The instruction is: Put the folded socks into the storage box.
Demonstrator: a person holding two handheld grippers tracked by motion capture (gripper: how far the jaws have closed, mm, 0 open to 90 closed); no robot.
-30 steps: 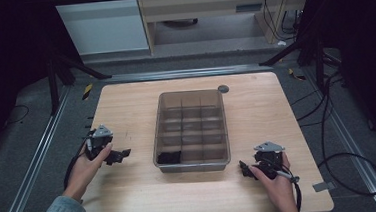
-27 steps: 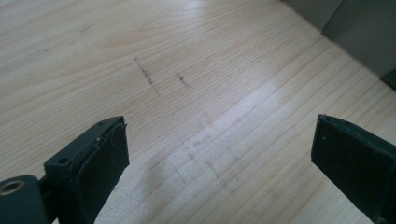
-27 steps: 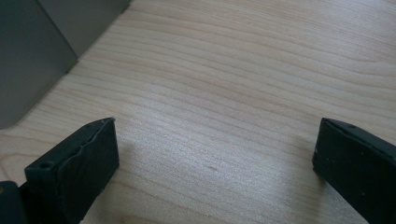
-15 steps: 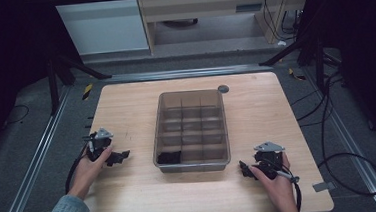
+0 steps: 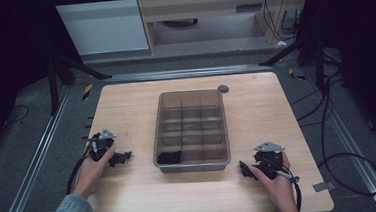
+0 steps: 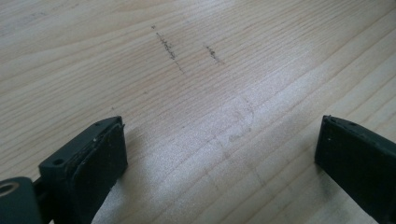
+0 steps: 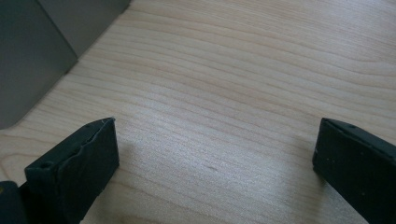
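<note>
Grippers, left (image 5: pixel 122 156) and right (image 5: pixel 244 169), rest wide-jawed on pale wooden table (image 5: pixel 126 110) flanking compartment tray (image 5: pixel 192 131).

High view looks down; 2 gripper views skim the shared table (image 5: pixel 126 110) closely.

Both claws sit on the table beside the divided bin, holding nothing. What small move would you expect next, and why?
Probably the left claw lifts and reaches over the bin toward the dark item in its near left compartment. That is the closest loose thing, and the left claw is nearer to it than the right claw. Both claws are open over bare table, so nothing needs releasing first.
</note>
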